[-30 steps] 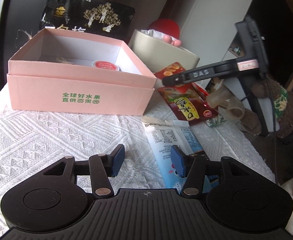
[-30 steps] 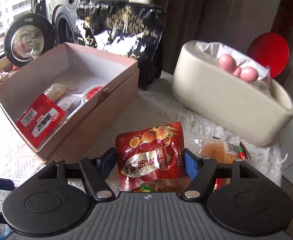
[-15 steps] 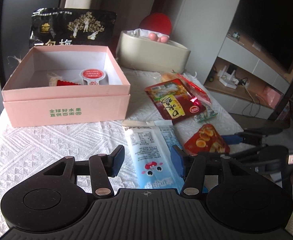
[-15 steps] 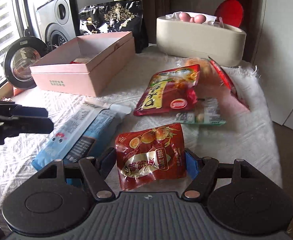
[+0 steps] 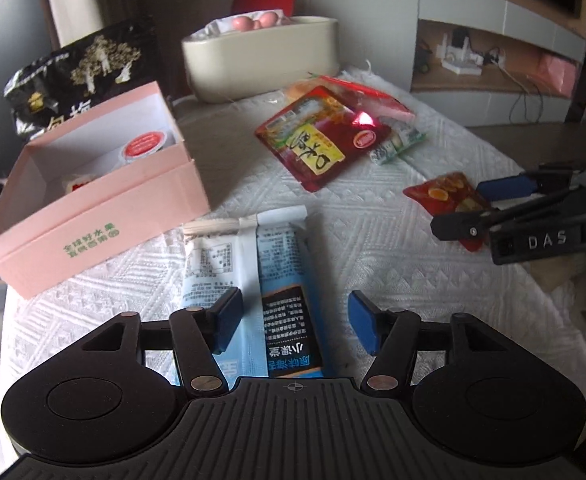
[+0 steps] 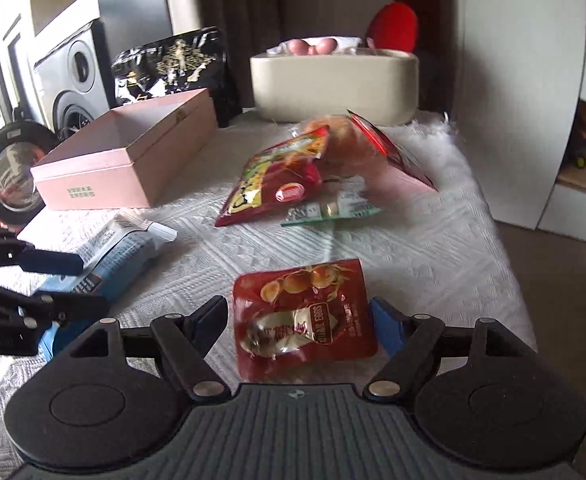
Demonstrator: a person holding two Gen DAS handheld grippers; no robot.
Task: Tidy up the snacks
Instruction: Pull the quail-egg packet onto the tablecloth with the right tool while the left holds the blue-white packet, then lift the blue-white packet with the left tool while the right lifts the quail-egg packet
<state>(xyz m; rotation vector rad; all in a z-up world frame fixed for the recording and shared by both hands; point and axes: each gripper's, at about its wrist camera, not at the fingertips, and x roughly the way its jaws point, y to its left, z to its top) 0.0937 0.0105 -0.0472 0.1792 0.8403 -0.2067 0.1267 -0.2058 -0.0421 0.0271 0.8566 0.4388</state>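
Left wrist view shows the pink box holding only a few items, while the blue packet lies under the left gripper, whose jaws have just been opening, unclenched. Right gripper, jaws also just widening, straddles the quail egg pouch on the cloth without pinching it; most snacks remain outside.

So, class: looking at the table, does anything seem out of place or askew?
Yes. Several snacks lie loose on the cloth outside the pink box: a blue packet, a quail egg pouch and an overlapping heap, a red pouch atop a clear bag and green packet. Nothing looks spilled or torn.
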